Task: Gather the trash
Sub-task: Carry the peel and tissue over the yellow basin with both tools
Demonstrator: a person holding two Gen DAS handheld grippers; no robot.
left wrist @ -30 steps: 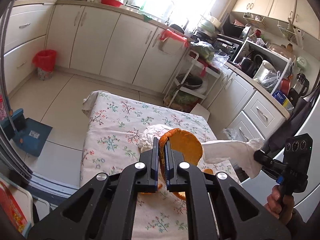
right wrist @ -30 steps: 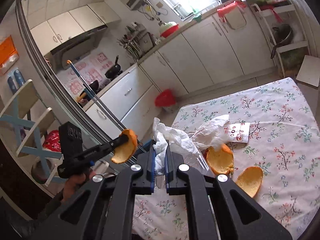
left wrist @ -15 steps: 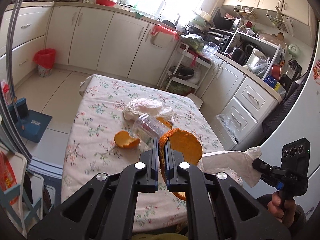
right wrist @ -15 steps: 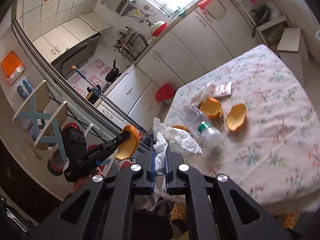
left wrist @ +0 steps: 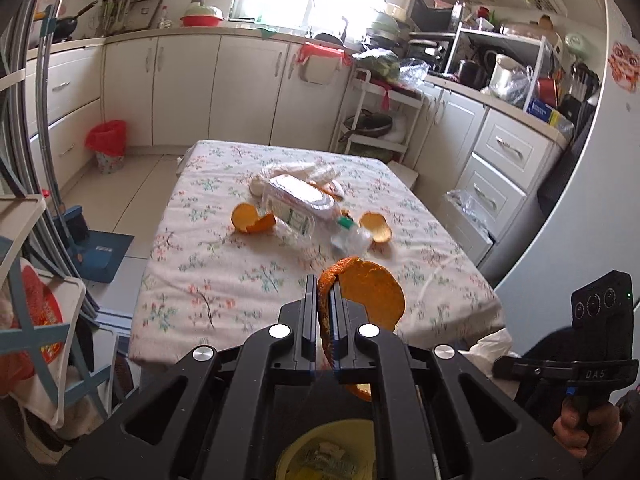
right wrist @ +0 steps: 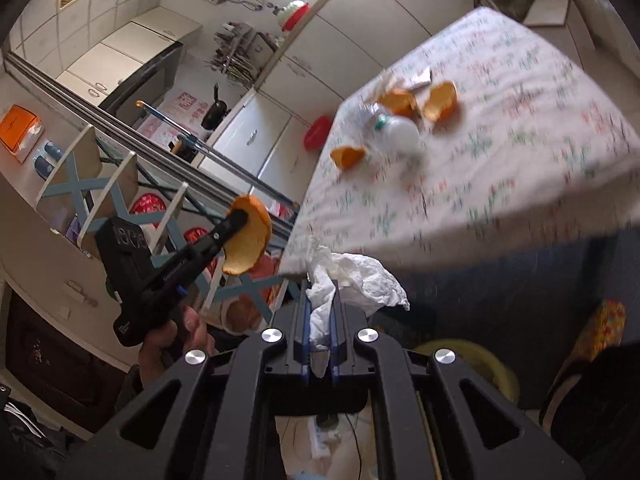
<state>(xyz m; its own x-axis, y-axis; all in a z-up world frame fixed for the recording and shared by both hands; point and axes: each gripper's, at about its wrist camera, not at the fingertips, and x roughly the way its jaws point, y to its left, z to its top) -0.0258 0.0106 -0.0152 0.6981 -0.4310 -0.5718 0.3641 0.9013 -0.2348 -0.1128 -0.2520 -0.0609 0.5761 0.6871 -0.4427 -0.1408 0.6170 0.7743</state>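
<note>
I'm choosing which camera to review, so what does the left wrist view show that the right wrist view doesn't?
Only the left wrist view shows the kitchen's right-hand white drawers, the blue dustpan on the floor, and the crushed clear plastic bottle's label.

Only the right wrist view shows the orange wall box, the yellow basin on the floor below, and the left gripper from outside, clamping its orange peel half.

Both show the floral tablecloth, loose peels, red bin, and the white crumpled tissue in the right gripper.
</note>
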